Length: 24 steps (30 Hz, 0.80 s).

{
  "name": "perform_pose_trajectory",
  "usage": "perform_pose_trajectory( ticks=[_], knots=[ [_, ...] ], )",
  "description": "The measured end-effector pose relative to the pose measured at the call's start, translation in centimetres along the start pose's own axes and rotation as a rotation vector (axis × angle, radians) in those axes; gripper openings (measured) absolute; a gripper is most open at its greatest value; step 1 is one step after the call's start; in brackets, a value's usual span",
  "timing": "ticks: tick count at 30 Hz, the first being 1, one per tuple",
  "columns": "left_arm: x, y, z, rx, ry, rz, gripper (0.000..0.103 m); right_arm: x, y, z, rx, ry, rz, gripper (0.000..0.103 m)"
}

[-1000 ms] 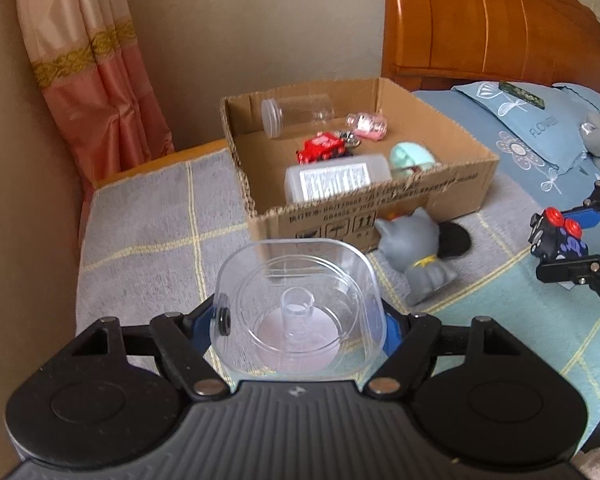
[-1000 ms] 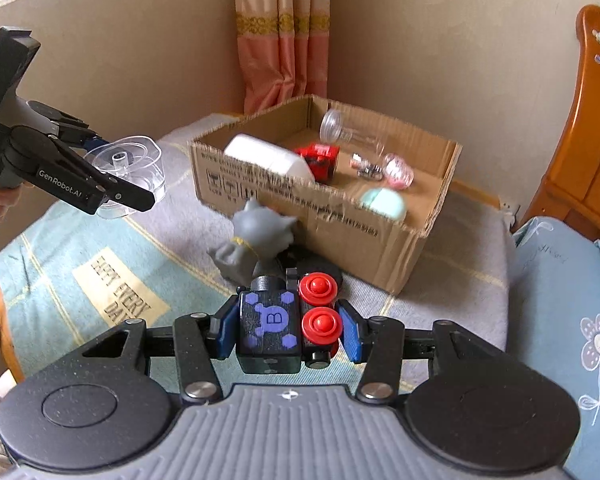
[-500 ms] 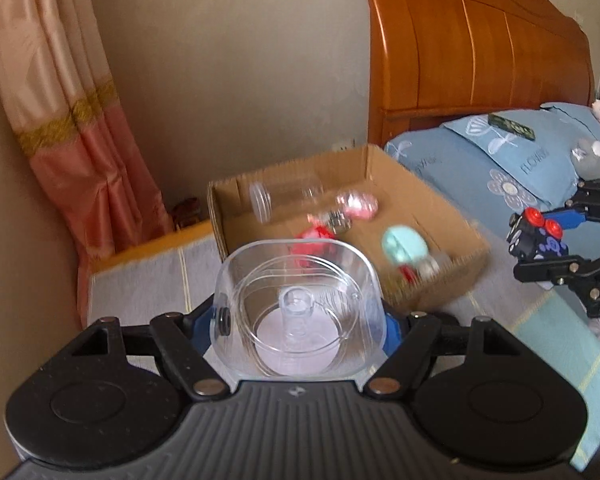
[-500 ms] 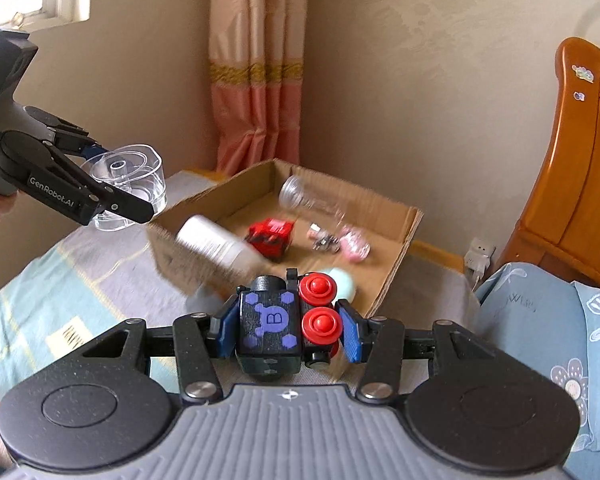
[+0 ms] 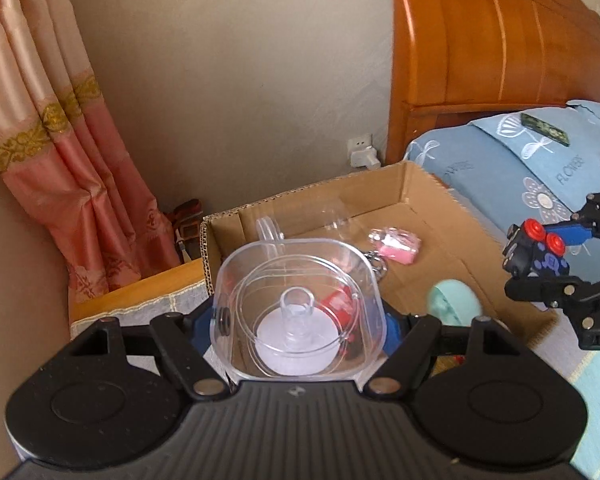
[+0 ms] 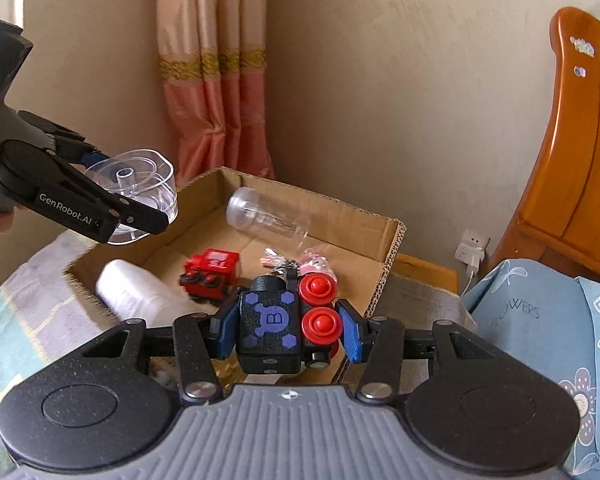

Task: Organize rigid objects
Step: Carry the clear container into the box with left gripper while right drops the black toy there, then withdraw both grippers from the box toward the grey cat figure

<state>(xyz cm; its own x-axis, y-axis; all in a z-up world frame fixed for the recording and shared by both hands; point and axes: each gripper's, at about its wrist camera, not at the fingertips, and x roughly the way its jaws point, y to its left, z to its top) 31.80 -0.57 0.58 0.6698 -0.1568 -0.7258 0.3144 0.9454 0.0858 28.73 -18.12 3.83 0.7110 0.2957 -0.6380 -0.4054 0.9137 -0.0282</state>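
Above the cardboard box (image 6: 384, 236), two laden tools (image 5: 300, 320) (image 6: 286, 328).

Right gripper (image 6: 286, 326) has its blue pads clamped on a black toy train engine (image 6: 274, 330) with a purple "B" on top and two red knobs on its right side, held up over the near edge of the cardboard box (image 6: 380, 240). Inside the box: a clear plastic jar (image 6: 266, 218) lying on its side near the back wall, a red toy train car (image 6: 212, 270), a white bottle (image 6: 136, 294) lying at the left, and a pink keychain thing (image 6: 316, 266) partly behind the engine. Over on the left, the left gripper (image 6: 140, 210) is pinching a clear plastic container (image 6: 140, 186) above the box's left corner. Pink curtain (image 6: 216, 100) in the corner, wooden headboard (image 6: 572, 168) and blue pillow (image 6: 540, 328) on the right.
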Motion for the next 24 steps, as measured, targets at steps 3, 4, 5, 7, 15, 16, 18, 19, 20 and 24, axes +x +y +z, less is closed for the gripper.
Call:
perform_pose_trajectory(
  ticks=[3, 4, 5, 7, 15, 16, 18, 19, 20, 24],
  knots=[
    [1.4, 0.1, 0.5, -0.014, 0.013, 0.007, 0.076, 1.5, -0.8, 0.4, 0.035, 0.006, 0.008, 0.055],
    [1.8, 0.1, 0.7, -0.016, 0.016, 0.011, 0.076, 1.9, -1.0, 0.5, 0.041, 0.005, 0.002, 0.055],
    [2.2, 0.1, 0.8, -0.014, 0.019, 0.009, 0.076, 2.3, -1.1, 0.5, 0.042, 0.006, -0.006, 0.055],
    [2.7, 0.1, 1.1, -0.015, 0.026, 0.009, 0.076, 3.2, -1.4, 0.5, 0.045, 0.027, -0.007, 0.055],
    [4.3, -0.1, 1.7, -0.009, 0.057, 0.024, 0.076, 2.7, -2.0, 0.0, 0.09, -0.01, -0.014, 0.096],
    [4.4, -0.1, 1.8, -0.009, 0.063, 0.031, 0.079, 2.4, -2.0, 0.0, 0.093, -0.015, -0.014, 0.096],
    [4.4, -0.2, 2.0, -0.009, 0.056, 0.048, 0.086, 2.0, -2.0, -0.1, 0.092, -0.019, -0.017, 0.096],
    [4.2, -0.2, 2.0, -0.008, 0.043, 0.065, 0.089, 1.8, -2.0, -0.1, 0.091, -0.02, -0.016, 0.097],
    [4.0, -0.3, 1.9, -0.006, 0.035, 0.072, 0.089, 1.6, -1.9, -0.2, 0.09, -0.022, -0.015, 0.097],
    [3.2, -0.1, 1.8, -0.008, 0.035, 0.069, 0.089, 0.6, -1.3, -0.4, 0.083, -0.029, -0.005, 0.097]
  ],
)
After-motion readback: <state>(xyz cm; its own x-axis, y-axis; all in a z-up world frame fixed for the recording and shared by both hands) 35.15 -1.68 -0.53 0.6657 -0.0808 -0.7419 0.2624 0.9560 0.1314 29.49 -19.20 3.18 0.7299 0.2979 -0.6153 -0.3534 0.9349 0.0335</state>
